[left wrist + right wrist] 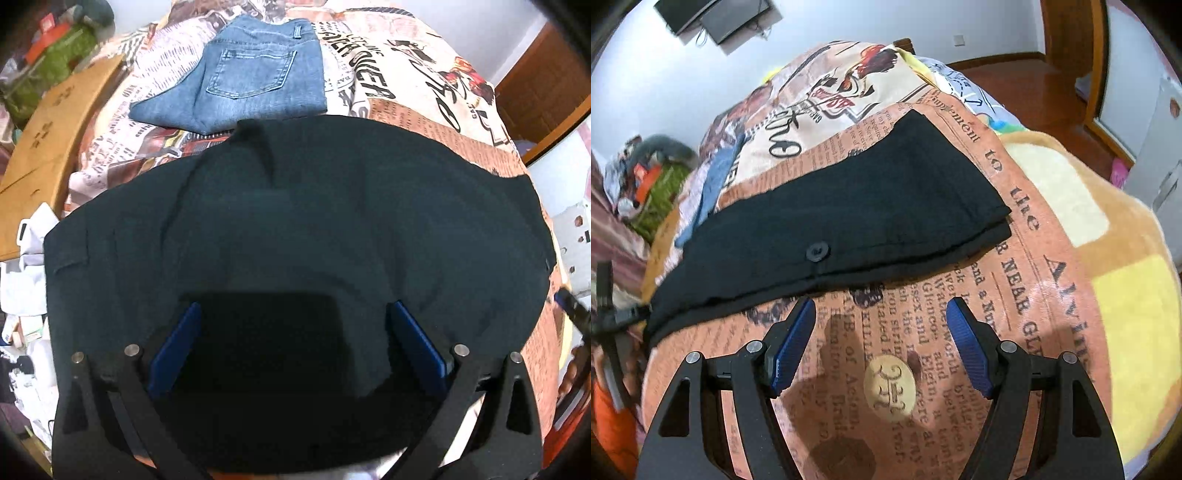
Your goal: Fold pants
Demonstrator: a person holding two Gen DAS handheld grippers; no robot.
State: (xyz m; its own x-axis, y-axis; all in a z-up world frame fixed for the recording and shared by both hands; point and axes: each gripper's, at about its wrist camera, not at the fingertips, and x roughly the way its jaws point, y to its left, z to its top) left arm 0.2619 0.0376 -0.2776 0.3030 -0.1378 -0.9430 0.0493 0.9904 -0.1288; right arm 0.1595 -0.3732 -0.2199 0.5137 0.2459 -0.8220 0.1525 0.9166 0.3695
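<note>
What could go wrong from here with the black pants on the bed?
1. The right gripper is open over bare bedspread, beside the black pants; closing here might pinch the bedspread, not the pants.
2. The left gripper stands open over the pants; a shallow grab may catch only the top layer and undo the fold.
3. The folded jeans lie just past the pants' far edge, so dragging could disturb them.

The right tool (881,314) is hovering with its jaws standing apart over the newspaper-print bedspread (1015,295), nothing between the blue pads (792,347). The black pants (849,206) are lying folded at twelve o'clock, a button (817,252) showing. Folded jeans (713,188) are peeking out at ten o'clock.
</note>
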